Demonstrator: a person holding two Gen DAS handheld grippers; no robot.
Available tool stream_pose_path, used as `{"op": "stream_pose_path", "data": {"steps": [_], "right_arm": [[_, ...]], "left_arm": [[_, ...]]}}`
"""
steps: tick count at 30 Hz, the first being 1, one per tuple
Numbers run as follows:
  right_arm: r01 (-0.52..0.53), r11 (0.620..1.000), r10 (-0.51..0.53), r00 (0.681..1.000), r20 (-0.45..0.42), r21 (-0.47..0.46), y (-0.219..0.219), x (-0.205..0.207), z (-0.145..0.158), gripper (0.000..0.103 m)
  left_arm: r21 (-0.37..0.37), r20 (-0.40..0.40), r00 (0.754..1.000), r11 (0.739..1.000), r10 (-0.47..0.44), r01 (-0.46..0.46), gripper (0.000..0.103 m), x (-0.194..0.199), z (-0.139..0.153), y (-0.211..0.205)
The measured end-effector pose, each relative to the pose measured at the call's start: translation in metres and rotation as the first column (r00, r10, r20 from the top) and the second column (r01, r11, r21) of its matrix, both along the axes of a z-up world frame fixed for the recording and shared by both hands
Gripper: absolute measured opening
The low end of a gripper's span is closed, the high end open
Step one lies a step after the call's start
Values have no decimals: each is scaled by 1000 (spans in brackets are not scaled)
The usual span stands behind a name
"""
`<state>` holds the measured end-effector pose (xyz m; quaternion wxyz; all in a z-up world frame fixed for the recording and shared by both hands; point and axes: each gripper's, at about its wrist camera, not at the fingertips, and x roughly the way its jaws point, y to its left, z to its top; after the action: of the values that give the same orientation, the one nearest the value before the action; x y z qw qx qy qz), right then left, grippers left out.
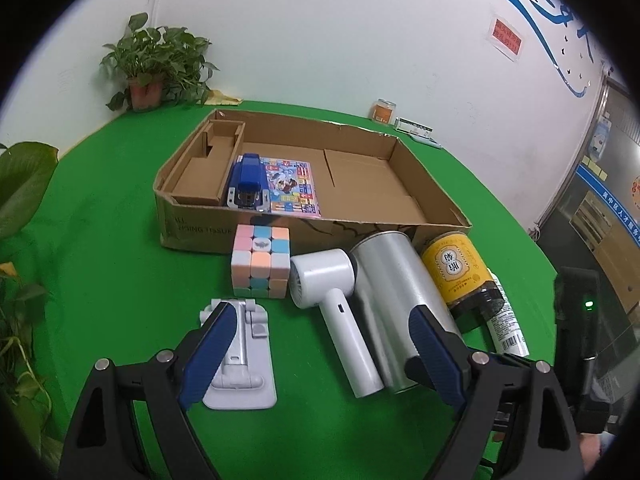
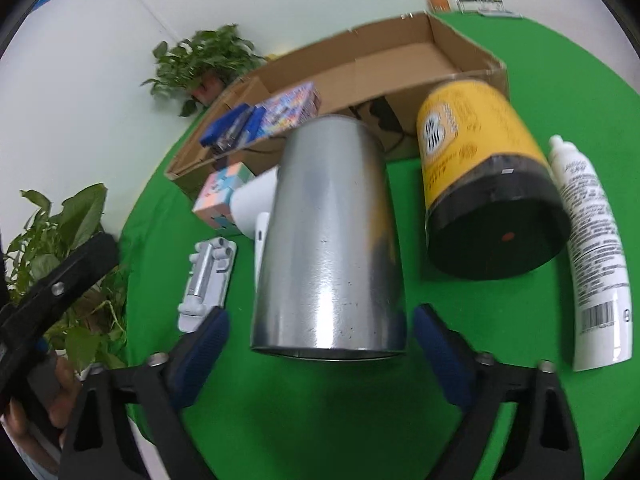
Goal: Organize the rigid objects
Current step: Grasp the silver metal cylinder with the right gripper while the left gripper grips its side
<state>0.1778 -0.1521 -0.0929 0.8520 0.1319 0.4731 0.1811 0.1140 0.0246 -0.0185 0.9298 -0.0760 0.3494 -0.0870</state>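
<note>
A shallow cardboard box (image 1: 280,232) (image 2: 472,54) holds a blue stapler (image 1: 246,184) (image 2: 232,128) and a colourful booklet (image 1: 294,186) (image 2: 288,112). In front of it lie a pastel cube (image 1: 260,260) (image 2: 218,196), a white handheld fan (image 1: 340,304) (image 2: 256,200), a silver tin can (image 1: 388,292) (image 2: 332,240), a yellow-labelled jar (image 1: 460,272) (image 2: 484,168), a white tube (image 1: 506,324) (image 2: 592,248) and a grey phone stand (image 1: 244,360) (image 2: 208,280). My left gripper (image 1: 320,348) is open above the stand and fan. My right gripper (image 2: 320,348) is open, its blue fingertips either side of the can's near end.
The table has a green cloth (image 1: 100,260). Potted plants stand at the back left (image 1: 152,64) (image 2: 204,64) and at the left edge (image 1: 20,200) (image 2: 60,240). A small orange jar (image 1: 383,111) and a card holder (image 1: 416,128) sit by the back wall.
</note>
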Motion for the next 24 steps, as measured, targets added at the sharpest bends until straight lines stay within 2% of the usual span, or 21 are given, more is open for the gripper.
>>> {"op": "stream_pose_path", "data": {"steps": [3,8,13,16,18,20,22,24], "right_arm": [[-4,999,4,1000,23,-31,3,-4,-3,81],[-22,996,28,997,68,-84,1,-31,0,81],[-84,988,94,993,69,-129,-10,-78,3,81],[-69,985,75,997,29,-160,-15,-95,4,83],[-81,984,83,997,3,-161,-17,-105,4,83],[-108,982,108,994,-14,-155,-15,-112,5,83],[-133,985,132,991,-20,-114,-16,-116,9,83],[-138,989,137,990,-15,-59,-20,-115,18,85]], "left_arm": [[-8,-24,1000,1000,-15,15,88,0,-4,-1],[-100,-99,988,990,-114,104,88,-5,-21,-9],[-229,-161,954,950,-252,212,88,-12,-44,-26],[-299,-193,930,922,-312,247,88,-14,-58,-32],[-368,-203,918,895,-341,251,88,-15,-64,-31],[-404,-225,911,884,-346,236,88,-13,-67,-29],[-405,-247,901,883,-356,237,88,-13,-69,-33],[-386,-273,899,895,-343,224,88,-12,-71,-34]]}}
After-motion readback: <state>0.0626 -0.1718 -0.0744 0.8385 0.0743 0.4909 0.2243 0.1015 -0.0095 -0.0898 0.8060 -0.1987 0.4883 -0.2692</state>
